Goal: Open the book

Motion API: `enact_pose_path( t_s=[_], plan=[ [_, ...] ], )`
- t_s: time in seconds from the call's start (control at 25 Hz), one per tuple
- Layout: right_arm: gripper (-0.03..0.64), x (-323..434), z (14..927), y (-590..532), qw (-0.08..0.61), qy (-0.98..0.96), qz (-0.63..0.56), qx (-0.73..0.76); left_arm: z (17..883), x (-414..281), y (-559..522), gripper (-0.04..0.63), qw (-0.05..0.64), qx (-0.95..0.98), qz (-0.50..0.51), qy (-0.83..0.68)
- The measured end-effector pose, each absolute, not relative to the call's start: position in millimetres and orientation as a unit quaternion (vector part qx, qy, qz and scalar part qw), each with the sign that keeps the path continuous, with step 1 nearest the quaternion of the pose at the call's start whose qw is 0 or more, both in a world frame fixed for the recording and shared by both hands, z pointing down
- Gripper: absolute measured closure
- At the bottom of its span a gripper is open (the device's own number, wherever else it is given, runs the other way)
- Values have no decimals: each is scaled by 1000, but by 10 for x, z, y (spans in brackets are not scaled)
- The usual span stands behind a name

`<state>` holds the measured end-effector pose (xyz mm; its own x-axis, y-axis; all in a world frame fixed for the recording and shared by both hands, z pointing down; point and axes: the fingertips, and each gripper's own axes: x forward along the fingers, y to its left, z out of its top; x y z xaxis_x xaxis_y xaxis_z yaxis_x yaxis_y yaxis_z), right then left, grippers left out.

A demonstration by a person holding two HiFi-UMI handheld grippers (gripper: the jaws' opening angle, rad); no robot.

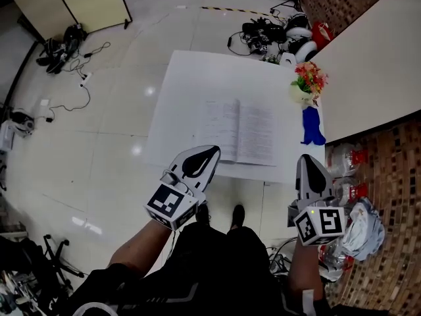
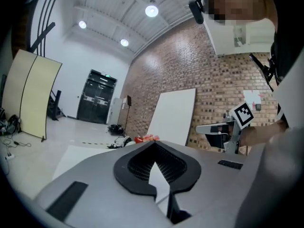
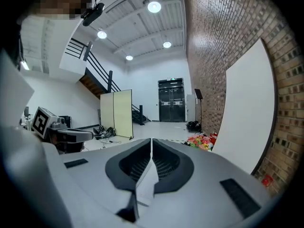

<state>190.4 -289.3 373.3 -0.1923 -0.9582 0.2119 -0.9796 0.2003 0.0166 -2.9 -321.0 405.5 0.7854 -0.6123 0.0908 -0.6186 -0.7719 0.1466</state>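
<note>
Book (image 1: 240,131) lay spread open, pages up, near the front edge of the white surface (image 1: 191,78), so the opening step looked done. The left gripper (image 1: 209,154) and right gripper (image 1: 309,166) hung clear of it by the person's body, both jaws clenched on nothing. Next, perhaps only pressing the pages flat; whether they curled was too small to tell.

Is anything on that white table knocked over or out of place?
Nothing stands out. The book lies open and flat on the table, and the flowers stand upright near its right edge.
</note>
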Motion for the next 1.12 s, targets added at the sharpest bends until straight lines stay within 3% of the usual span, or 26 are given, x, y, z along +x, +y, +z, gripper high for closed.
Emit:
enact_pose_path(
  t_s=[0.16, 0.64, 1.12],
  plan=[
    [614, 2017, 3719, -2455, 101, -759, 45, 642, 3984, 66, -2750, 600, 69, 939, 34, -336],
    [614, 2221, 3642, -1010, 52, -823, 55, 563, 3651, 744, -975, 600, 75, 920, 28, -385],
    [614, 1355, 3483, 518, 71, -807, 31, 585, 3565, -231, 712, 600, 62, 929, 12, -365]
  ],
)
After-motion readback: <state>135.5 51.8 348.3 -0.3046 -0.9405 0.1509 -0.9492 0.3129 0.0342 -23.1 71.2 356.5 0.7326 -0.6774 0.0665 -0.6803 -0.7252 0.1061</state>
